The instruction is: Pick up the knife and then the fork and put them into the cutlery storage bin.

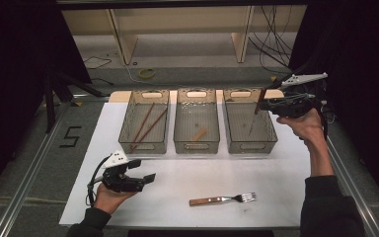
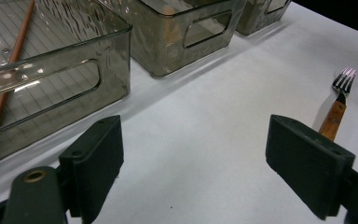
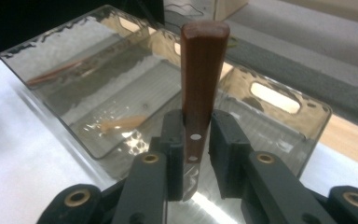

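Right gripper (image 1: 271, 104) clenched on knife (image 3: 200, 88), handle up, blade hanging inside right bin (image 1: 271, 143) at 2 o'clock; lower straight, loosen only near the floor, mind the rim; left gripper (image 1: 145, 170) released at 7 o'clock, fork (image 1: 222, 199) nearby; open table between.

Knife (image 3: 200, 88): brown wooden handle with a pale rivet, steel blade. Upright, handle end up, clamped between the right jaws at the lower handle; blade hangs below the jaws, over the right bin (image 1: 250, 129).
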`<state>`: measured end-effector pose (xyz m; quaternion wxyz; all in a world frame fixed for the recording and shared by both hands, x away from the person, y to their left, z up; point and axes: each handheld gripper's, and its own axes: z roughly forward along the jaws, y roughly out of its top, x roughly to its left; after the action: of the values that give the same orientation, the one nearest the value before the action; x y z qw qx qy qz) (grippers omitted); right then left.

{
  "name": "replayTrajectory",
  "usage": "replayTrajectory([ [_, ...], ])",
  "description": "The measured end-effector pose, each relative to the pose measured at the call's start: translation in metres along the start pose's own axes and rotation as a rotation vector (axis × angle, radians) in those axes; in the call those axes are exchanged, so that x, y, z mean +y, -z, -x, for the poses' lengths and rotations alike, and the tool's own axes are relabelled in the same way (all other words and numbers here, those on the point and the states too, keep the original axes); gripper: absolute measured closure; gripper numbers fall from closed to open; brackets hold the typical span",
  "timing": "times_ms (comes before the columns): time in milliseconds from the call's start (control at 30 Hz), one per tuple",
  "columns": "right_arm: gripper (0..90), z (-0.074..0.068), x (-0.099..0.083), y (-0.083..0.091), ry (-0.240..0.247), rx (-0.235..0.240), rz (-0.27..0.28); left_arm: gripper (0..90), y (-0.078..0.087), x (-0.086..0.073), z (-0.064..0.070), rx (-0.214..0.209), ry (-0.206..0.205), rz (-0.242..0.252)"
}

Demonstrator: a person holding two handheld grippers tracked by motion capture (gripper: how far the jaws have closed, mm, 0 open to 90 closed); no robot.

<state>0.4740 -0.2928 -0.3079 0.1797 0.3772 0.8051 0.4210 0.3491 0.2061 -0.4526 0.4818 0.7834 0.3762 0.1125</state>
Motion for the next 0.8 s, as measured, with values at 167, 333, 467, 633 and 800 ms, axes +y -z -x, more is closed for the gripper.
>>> replayTrajectory([
  [167,76.5,0.005,-0.006,-0.009,-0.008,-0.013,-0.03,18.8,0.0,0.0,0.0,0.0,0.002,0.002],
  [333,76.5,0.008,-0.01,-0.018,-0.015,-0.028,-0.056,18.8,0.001,0.0,-0.001,0.002,0.004,0.004],
  [467,76.4,0.009,-0.009,-0.026,-0.013,-0.039,-0.082,18.8,0.001,0.0,0.0,0.0,0.003,0.003],
  [633,76.3,0.011,-0.01,-0.04,-0.026,-0.04,-0.126,18.8,0.001,0.0,0.0,0.001,0.004,0.006],
  [800,76.1,0.013,-0.009,-0.047,-0.047,-0.043,-0.129,18.8,0.001,0.0,-0.001,0.001,0.003,0.004],
])
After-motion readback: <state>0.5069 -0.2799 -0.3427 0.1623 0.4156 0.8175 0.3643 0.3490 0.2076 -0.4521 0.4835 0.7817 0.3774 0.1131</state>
